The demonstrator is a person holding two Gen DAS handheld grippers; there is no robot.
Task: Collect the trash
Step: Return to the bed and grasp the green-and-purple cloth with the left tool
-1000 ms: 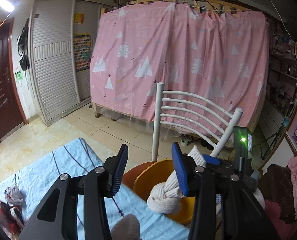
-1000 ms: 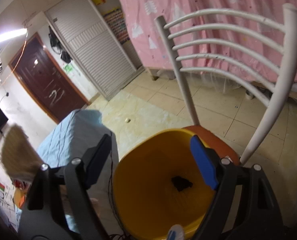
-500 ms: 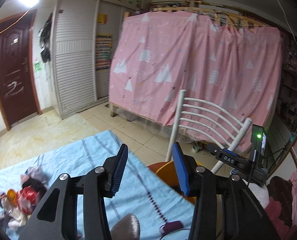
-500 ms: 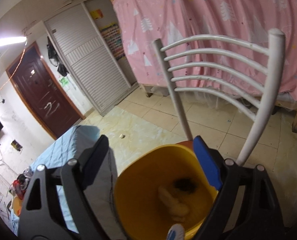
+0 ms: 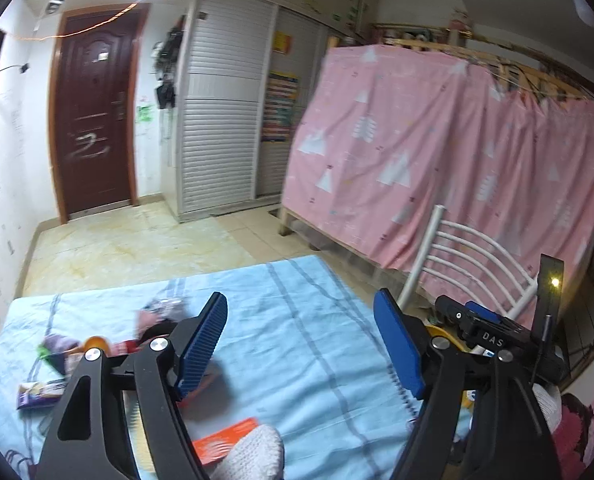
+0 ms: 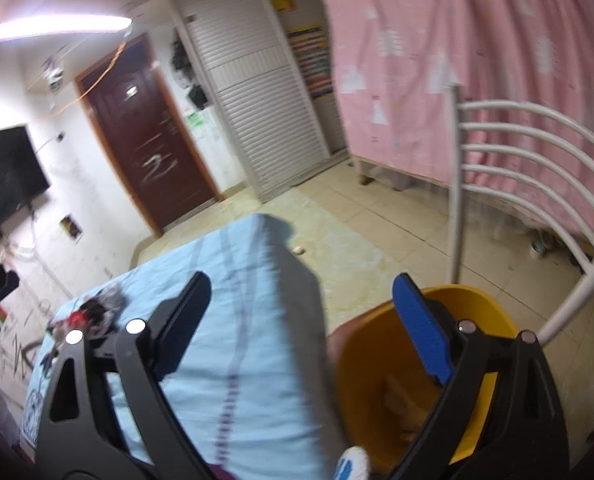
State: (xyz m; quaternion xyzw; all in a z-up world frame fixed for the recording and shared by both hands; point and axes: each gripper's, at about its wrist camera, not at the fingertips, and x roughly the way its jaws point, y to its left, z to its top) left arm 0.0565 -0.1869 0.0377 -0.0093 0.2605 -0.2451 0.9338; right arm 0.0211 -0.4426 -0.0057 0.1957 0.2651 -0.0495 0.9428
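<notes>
My left gripper (image 5: 299, 312) hangs over the light blue tablecloth (image 5: 297, 360); its jaws are opening and nothing is between them. A heap of wrappers and scraps (image 5: 97, 348) lies on the cloth to its left, and an orange card (image 5: 225, 440) lies near the bottom edge. My right gripper (image 6: 301, 292) is over the table's end beside the yellow bin (image 6: 361, 360), its jaws opening and empty. A pale piece (image 6: 405, 400) lies inside the bin. The same trash heap (image 6: 93, 316) shows far left in the right wrist view.
A white slatted chair (image 6: 537, 152) stands behind the bin, which rests on its orange seat. A pink curtain (image 5: 437, 168) covers the bed frame at the right. A brown door (image 5: 91, 120), white shuttered cupboards (image 5: 221, 120) and tiled floor (image 5: 137, 240) lie beyond the table.
The left view has swung left, from the bin and chair to the tabletop, and its jaws have spread wider. The right gripper drew back and left from over the bin. A pale piece now lies in the bin.
</notes>
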